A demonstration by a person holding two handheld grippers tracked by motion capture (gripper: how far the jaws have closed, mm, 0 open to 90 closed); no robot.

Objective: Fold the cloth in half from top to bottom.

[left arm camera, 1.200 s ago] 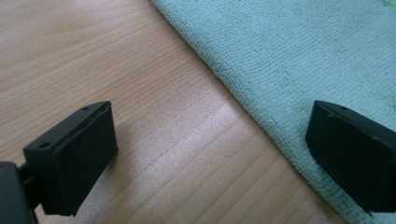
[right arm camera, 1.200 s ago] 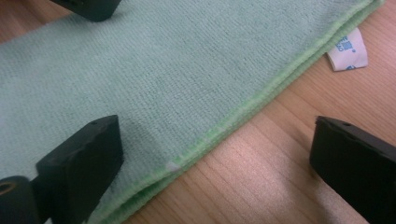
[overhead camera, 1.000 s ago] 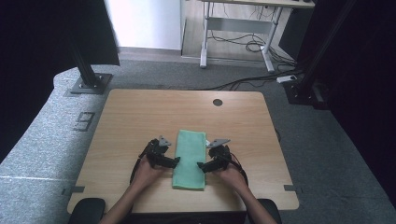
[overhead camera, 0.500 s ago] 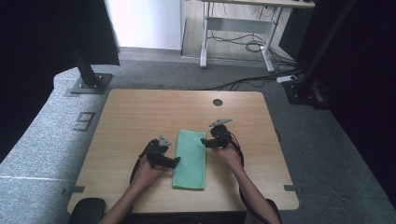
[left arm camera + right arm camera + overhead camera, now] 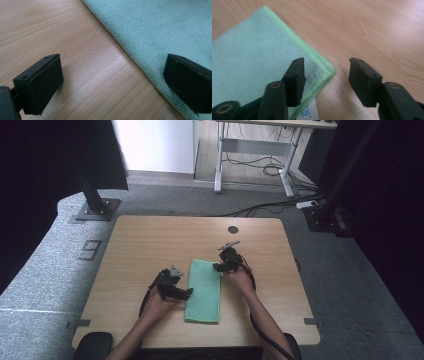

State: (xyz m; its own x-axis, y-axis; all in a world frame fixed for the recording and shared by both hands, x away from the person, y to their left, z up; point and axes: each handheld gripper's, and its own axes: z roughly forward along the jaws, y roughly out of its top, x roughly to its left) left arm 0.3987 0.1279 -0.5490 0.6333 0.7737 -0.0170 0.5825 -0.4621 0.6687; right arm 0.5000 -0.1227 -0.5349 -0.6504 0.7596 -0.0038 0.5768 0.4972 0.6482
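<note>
Left gripper (image 5: 186, 293), nearest the person, rests on the table (image 5: 150, 240) with jaws spread wide across the long left edge of the folded green towel (image 5: 204, 290), one pad over cloth and one over wood, pinching nothing. Farther out, the right gripper (image 5: 325, 75) straddles the towel's far right corner, likely to lift it for another fold. Its jaws have just been closing, half-spread, corner between them, pads not yet pressing.

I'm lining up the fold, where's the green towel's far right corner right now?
In the right gripper view the green towel has that corner between the open jaws of the right gripper, on the table.
</note>
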